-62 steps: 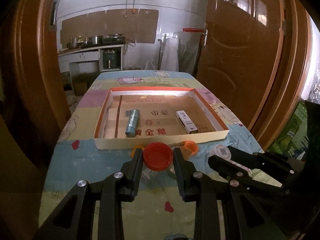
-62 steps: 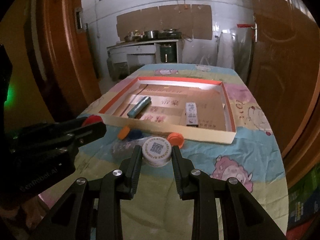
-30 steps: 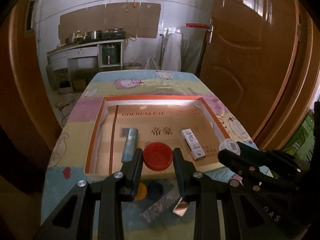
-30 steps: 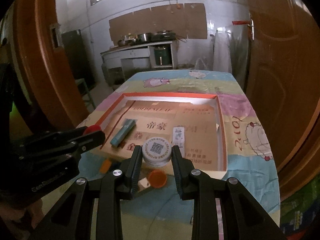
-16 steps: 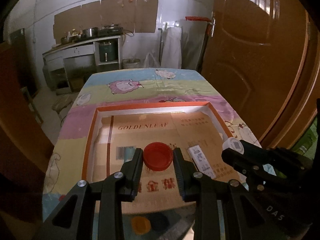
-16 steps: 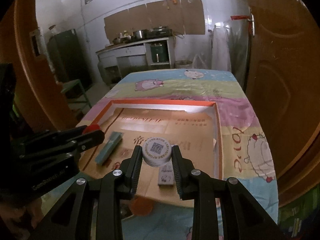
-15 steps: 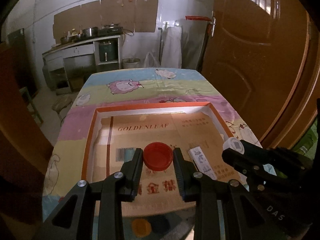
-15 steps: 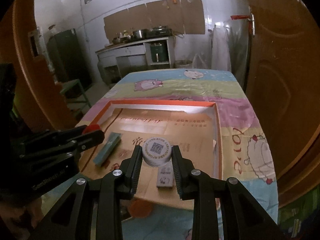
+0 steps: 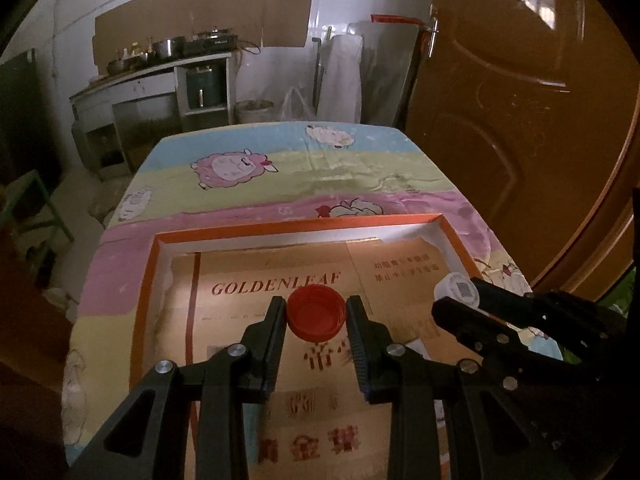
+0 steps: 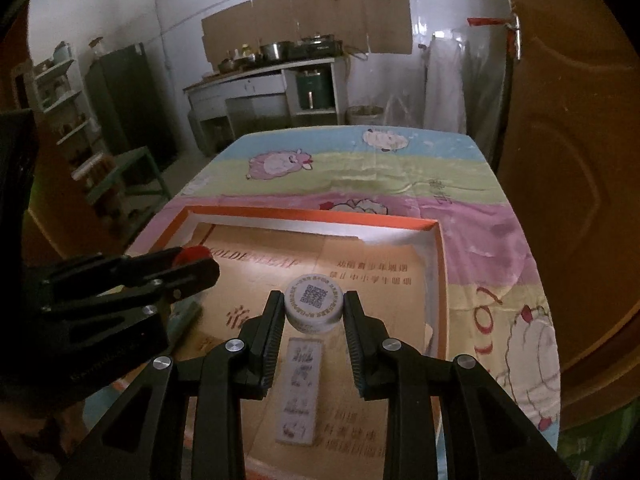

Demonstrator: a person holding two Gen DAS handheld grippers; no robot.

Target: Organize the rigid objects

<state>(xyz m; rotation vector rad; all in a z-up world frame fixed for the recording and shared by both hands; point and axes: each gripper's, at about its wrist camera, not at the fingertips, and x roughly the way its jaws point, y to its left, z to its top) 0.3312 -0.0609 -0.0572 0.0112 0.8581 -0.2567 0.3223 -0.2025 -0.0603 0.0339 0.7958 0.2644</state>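
From the left wrist view, the left gripper (image 9: 316,314) has its fingers drawn in partway and pressed against both sides of a red cap (image 9: 316,312), which it carries above the floor of the orange-rimmed cardboard tray (image 9: 146,280). The cap hangs over the printed lettering, roughly the middle of the tray. At about three o'clock the right gripper (image 9: 456,294) reaches in alongside, with a white cap (image 9: 458,290) showing at its tip. The tray lies on a table under a cartoon-sheep cloth (image 9: 280,176).

From the right wrist view, the right gripper's fingers are likewise partly closed, clamped on the white cap with its QR label, held over the tray's right half. Directly below it, at six o'clock, a small flat printed box (image 10: 300,392) lies on the tray floor. At nine o'clock the left gripper comes in with the red cap just visible at its tip.

I'd judge this the carrying step, both caps over the tray and not yet set down. The next move calls for lowering each cap to bare cardboard, the white one clear of the box, then easing the fingers apart without flicking the caps away.
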